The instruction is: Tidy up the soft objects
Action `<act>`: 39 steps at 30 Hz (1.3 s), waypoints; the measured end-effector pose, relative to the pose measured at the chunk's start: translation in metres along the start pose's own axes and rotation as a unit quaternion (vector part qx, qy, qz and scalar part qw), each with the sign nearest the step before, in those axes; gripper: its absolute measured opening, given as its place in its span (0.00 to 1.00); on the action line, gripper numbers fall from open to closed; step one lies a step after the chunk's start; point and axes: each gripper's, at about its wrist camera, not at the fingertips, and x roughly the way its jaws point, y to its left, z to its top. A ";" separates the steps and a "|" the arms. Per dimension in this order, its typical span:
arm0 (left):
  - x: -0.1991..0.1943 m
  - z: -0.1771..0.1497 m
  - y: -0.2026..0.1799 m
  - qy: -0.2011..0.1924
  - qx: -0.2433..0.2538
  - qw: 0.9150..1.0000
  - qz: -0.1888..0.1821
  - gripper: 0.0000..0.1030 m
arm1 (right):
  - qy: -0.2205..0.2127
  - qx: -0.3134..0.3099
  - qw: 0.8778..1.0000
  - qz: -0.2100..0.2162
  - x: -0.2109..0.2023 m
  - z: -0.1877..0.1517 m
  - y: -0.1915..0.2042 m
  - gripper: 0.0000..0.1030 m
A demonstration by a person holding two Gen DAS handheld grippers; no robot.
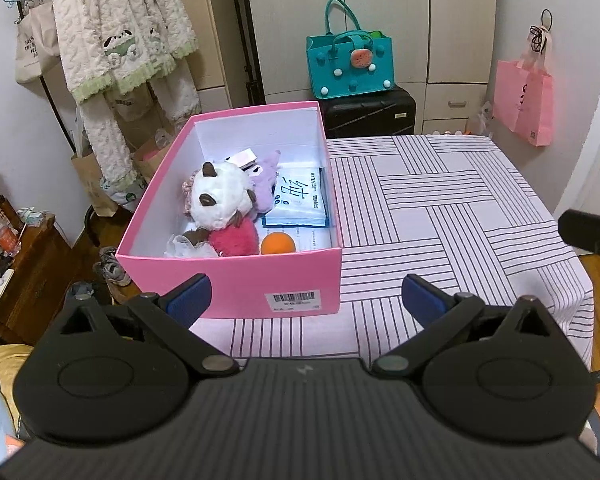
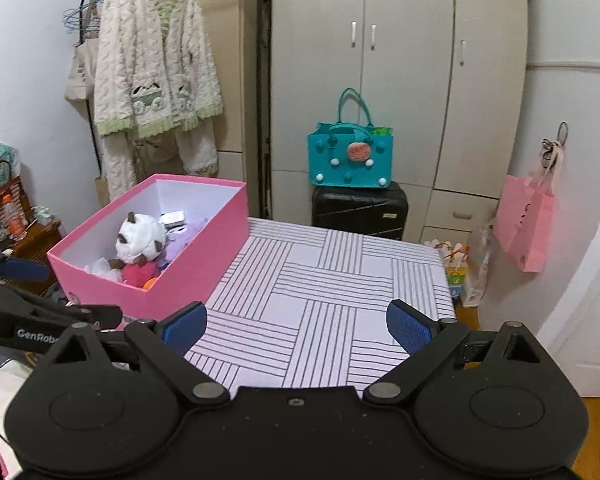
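Pink box [image 1: 236, 276] sits on the left of a striped tablecloth [image 1: 440, 208], holding a white plush [image 1: 220, 196], purple plush [image 1: 266, 176], pink plush [image 1: 236, 240], orange ball [image 1: 278, 243] and tissue pack [image 1: 300, 196]. Left gripper [image 1: 306, 300] and right gripper [image 2: 296, 326] hover near, both spread wide and empty

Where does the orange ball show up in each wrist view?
Left wrist view: orange ball lies inside the pink box, at its near wall, right of the red plush.
Right wrist view: only a sliver above the box's near rim.
Shared landmark: teal bag.
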 end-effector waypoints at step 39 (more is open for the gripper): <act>-0.005 -0.016 0.000 -0.063 -0.014 0.998 0.021 1.00 | -0.050 0.003 0.998 -0.024 -0.005 -0.016 0.001 0.96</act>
